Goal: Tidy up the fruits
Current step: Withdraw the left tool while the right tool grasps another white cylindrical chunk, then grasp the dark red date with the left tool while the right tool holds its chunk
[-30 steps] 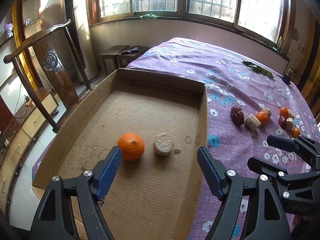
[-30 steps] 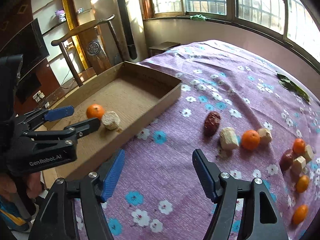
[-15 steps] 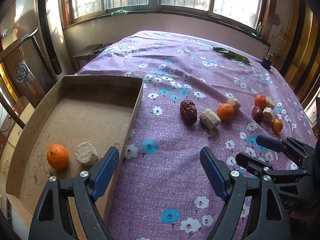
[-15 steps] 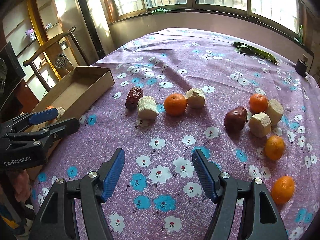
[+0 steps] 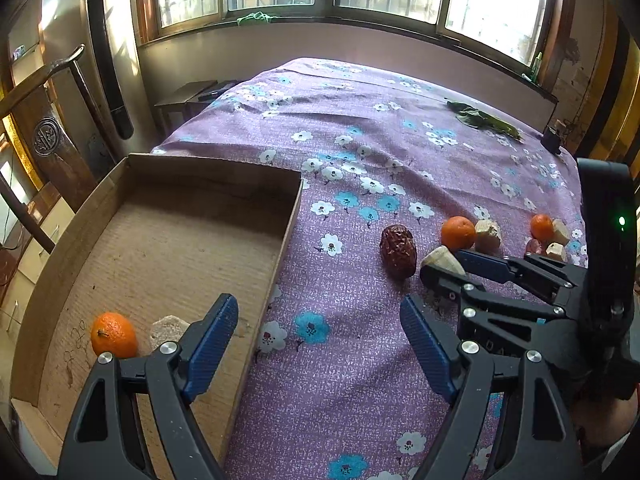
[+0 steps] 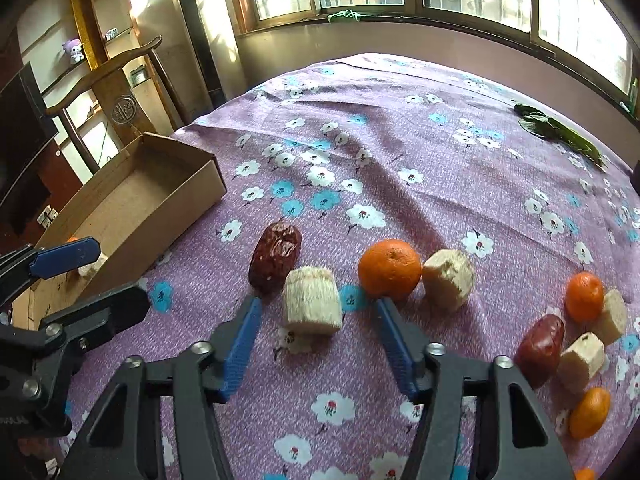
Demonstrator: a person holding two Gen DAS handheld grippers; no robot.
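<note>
Right gripper point(image 6: 318, 322) low over the purple flower-printed cloth point(image 6: 400, 152), blue-padded jaws just narrowed yet clear of everything, with the pale cut cylinder of sugarcane point(image 6: 312, 300) lying just past the tips, between them but ungripped. Beside that piece, a wrinkled dark red date point(image 6: 276, 256) to its left, a round orange tangerine point(image 6: 390, 269) and a second pale chunk point(image 6: 448, 278) to its right, the last two touching. Further right, a cluster of more tangerines, chunks and a date point(image 6: 540, 348). Left gripper point(image 5: 320, 344) wide open and empty, straddling the right wall of the shallow brown cardboard tray point(image 5: 280, 248). Inside the tray's near corner, one tangerine point(image 5: 113, 335) next to one pale chunk point(image 5: 168, 330).
</note>
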